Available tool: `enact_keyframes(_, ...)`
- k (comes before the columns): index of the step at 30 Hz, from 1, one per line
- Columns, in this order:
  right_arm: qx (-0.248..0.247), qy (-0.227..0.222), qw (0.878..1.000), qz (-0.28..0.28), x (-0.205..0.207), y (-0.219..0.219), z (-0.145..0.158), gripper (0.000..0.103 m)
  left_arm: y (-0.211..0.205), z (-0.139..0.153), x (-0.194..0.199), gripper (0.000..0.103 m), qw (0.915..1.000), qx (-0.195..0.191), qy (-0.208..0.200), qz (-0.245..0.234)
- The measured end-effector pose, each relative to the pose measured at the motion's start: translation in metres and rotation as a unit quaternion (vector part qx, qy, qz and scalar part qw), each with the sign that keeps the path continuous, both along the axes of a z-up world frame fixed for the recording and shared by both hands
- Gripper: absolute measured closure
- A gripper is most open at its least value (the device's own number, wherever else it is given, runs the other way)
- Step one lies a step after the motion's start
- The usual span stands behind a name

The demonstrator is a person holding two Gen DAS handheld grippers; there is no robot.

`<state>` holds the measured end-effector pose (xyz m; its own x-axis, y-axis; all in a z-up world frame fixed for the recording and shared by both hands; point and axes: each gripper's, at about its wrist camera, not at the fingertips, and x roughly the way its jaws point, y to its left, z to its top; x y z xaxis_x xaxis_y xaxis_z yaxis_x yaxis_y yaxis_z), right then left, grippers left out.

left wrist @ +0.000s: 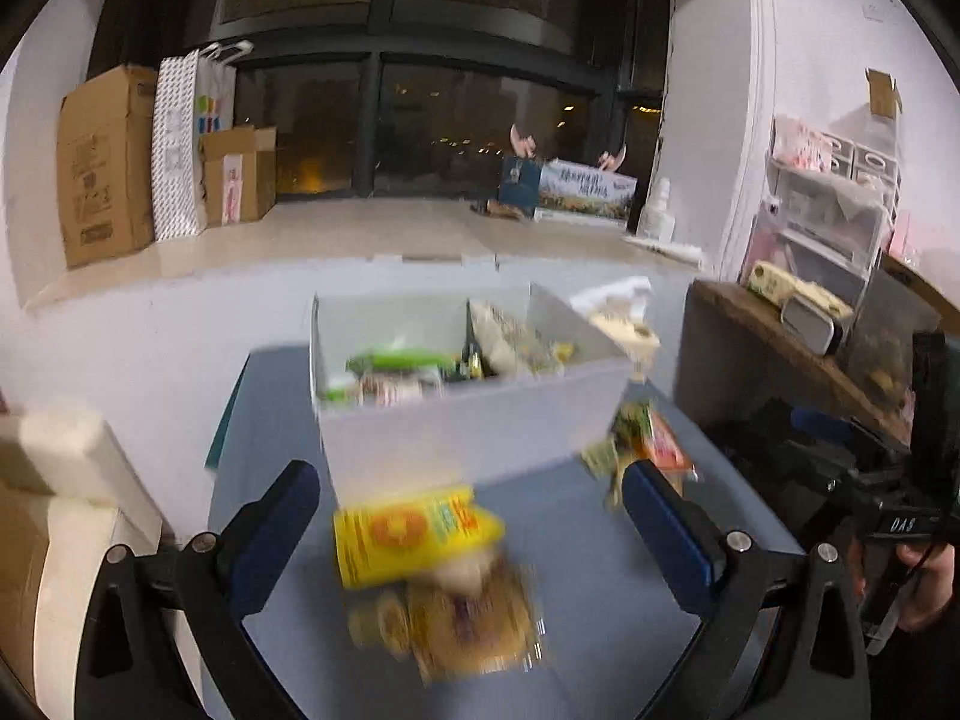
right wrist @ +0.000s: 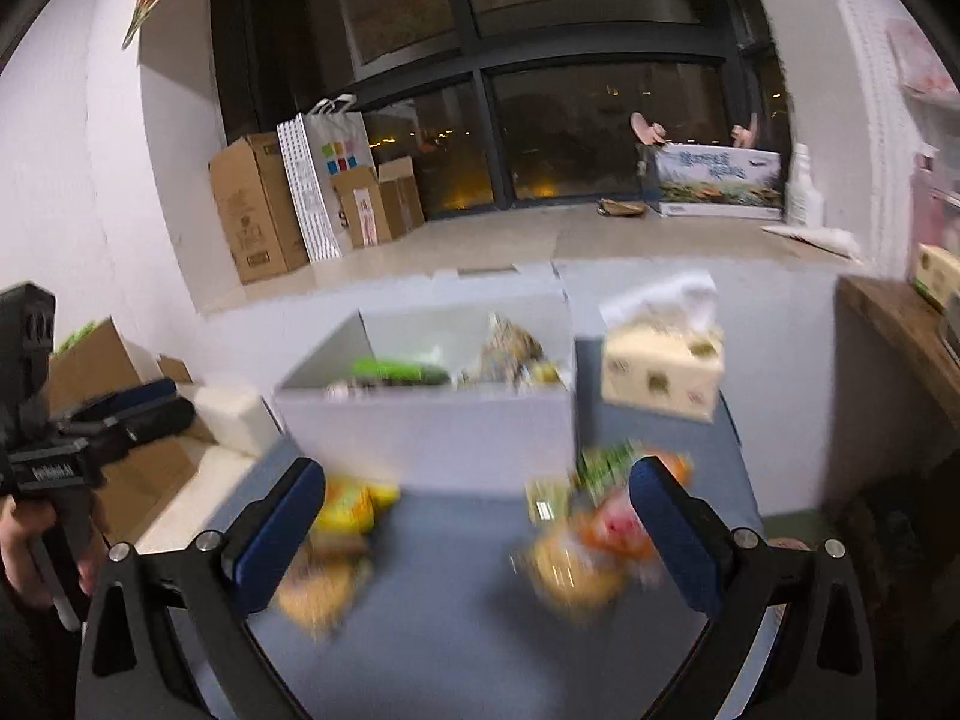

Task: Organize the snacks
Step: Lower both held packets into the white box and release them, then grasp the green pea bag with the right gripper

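While both views are smearing with motion blur, the left gripper (left wrist: 471,516) is hanging with its jaws spread wide and empty above a yellow snack packet (left wrist: 414,531), which is lying on the blue tabletop (left wrist: 600,630) just in front of the white storage box (left wrist: 468,420). A golden-brown packet (left wrist: 468,624) is lying against the yellow one, on the side away from the box. The right gripper (right wrist: 474,522) is likewise gaping wide and gripping nothing, with a loose cluster of orange and green snack packets (right wrist: 600,528) sitting near the box's right front corner. The box is already holding several snacks, a green one (left wrist: 399,358) among them. A tissue box (right wrist: 660,360) is standing just right of the box. Judging from the blur, closing now is risking a pinch on two overlapping packets at once, or a nudge that is pushing the yellow one under the box wall.
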<state>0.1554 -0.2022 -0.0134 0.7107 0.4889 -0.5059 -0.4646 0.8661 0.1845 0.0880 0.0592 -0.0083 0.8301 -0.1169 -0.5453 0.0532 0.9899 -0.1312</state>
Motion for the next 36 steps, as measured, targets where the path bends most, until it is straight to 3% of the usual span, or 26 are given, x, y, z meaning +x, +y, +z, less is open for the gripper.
enact_keyframes(5, -0.042, 0.047, 0.998, -0.023, -0.034, -0.021, -0.056, 0.0, -0.009, -0.032, -0.03, 0.0, 0.9981, -0.051, 0.034, -0.008)
enact_keyframes(10, -0.027, 0.101, 0.993, -0.046, -0.03, -0.039, -0.088, 0.0, -0.019, -0.052, -0.045, 0.0, 0.9976, -0.045, 0.052, -0.003)
enact_keyframes(16, 0.008, 0.105, 0.994, -0.035, 0.022, -0.041, -0.084, 0.0, -0.02, -0.057, -0.046, 0.0, 0.9975, -0.043, 0.056, -0.004)
enact_keyframes(21, -0.021, 0.085, 0.996, -0.016, 0.089, -0.028, -0.08, 0.0, -0.017, -0.063, -0.041, 0.0, 0.9968, -0.045, 0.065, -0.009)
enact_keyframes(25, -0.054, 0.102, 0.993, -0.001, 0.134, -0.018, -0.094, 0.0, -0.014, -0.069, -0.039, 0.0, 0.996, -0.05, 0.073, -0.002)
enact_keyframes(27, -0.047, 0.118, 0.992, -0.002, 0.154, -0.017, -0.1, 0.0, -0.011, -0.072, -0.038, 0.0, 0.9957, -0.053, 0.076, -0.001)
enact_keyframes(33, -0.055, 0.152, 0.986, 0.034, 0.18, -0.002, -0.116, 0.0, -0.004, -0.084, -0.032, 0.0, 0.9936, -0.059, 0.095, 0.009)
enact_keyframes(35, -0.057, 0.159, 0.985, 0.04, 0.183, 0.003, -0.122, 0.008, -0.002, -0.086, -0.032, 0.0, 0.9932, -0.061, 0.098, 0.012)
enact_keyframes(36, -0.052, 0.149, 0.987, 0.044, 0.182, 0.004, -0.12, 0.019, -0.001, -0.086, -0.032, 0.0, 0.9931, -0.061, 0.099, 0.014)
